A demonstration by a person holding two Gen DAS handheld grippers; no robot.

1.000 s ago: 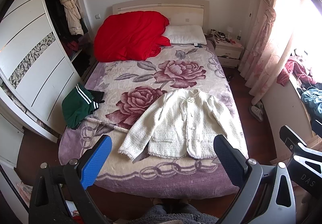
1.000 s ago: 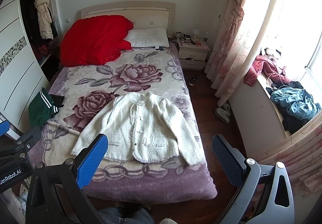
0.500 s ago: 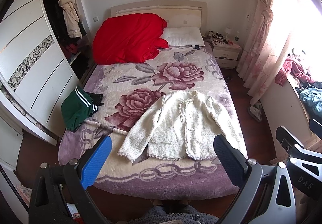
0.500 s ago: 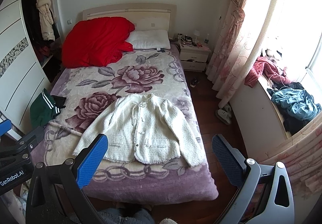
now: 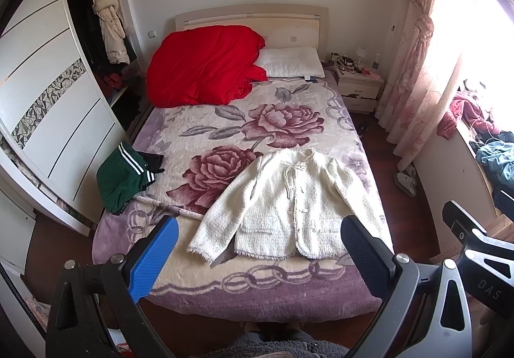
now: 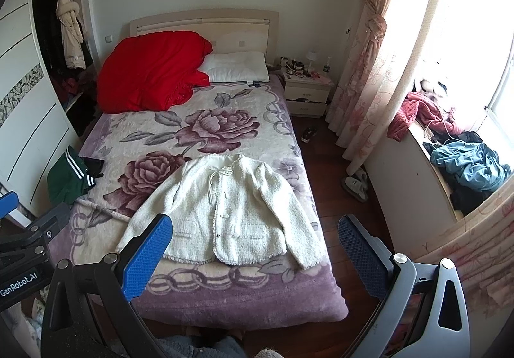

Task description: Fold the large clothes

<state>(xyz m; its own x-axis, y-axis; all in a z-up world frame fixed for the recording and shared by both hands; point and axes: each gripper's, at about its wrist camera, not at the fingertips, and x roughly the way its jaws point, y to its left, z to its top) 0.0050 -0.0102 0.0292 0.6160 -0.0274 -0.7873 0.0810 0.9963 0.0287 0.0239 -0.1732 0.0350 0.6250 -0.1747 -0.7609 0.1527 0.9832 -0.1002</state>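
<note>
Both wide: left hand-held gripper (image 5: 257,253), right hand-held gripper (image 6: 255,250). Drawn slightly back from cream woolly buttoned jacket (image 5: 290,207), unfolded near bed (image 5: 257,297) foot edge.

From my left wrist view I can read "DAS" in pale capital letters on the dark frame of the right gripper (image 5: 478,264), which pokes in at the lower right edge; the letters run off at an angle and may be part of a longer word that I cannot see. From my right wrist view I read "GenRobot.AI" in white letters on the black body of the left gripper (image 6: 22,261), at the lower left edge of the picture. That makes 2 readable markings in all. A small blue tag sits at the edge of the pillow (image 6: 236,67), but it is too small for me to read.
</note>
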